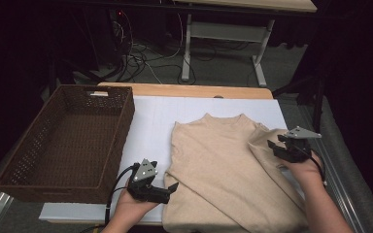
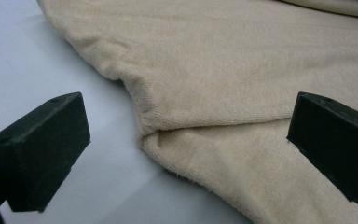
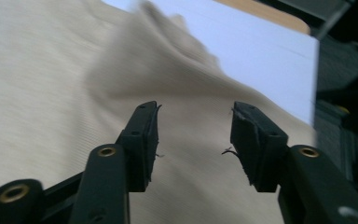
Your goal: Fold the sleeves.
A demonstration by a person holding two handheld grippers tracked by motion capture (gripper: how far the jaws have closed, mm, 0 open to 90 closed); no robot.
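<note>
at the far left of the table sits a brown woven basket (image 1: 68, 141), its inside bare, standing on the white sheet (image 1: 150, 126) that covers the tabletop. just beside its right wall, near the front edge, a hand holds the left gripper (image 1: 167, 190), pointed rightward at the side edge of the beige sweater (image 1: 223, 165). in the left gripper view the jaws stand wide apart and released, with nothing between them; the sweater's folded side edge (image 2: 151, 135), where an upper layer rolls over a lower one, lies ahead between them but is not yet touched.

the sweater lies spread in the middle of the sheet, collar toward the far side, hem near the person. its right sleeve (image 1: 267, 150) is turned in across the body. the knit looks soft, light and limp: it will likely drape and sag from any pinch, drag along the sheet rather than slide as one piece, and slip out of shape if held by one layer only. the doubled edge in front of the left jaws seems a sound place to take hold, since both layers can be pinched together.

at the right, the right gripper (image 1: 278, 148) hovers over the turned-in sleeve. in the right gripper view its jaws (image 3: 193, 135) are parted over the fabric, gripping nothing.
</note>
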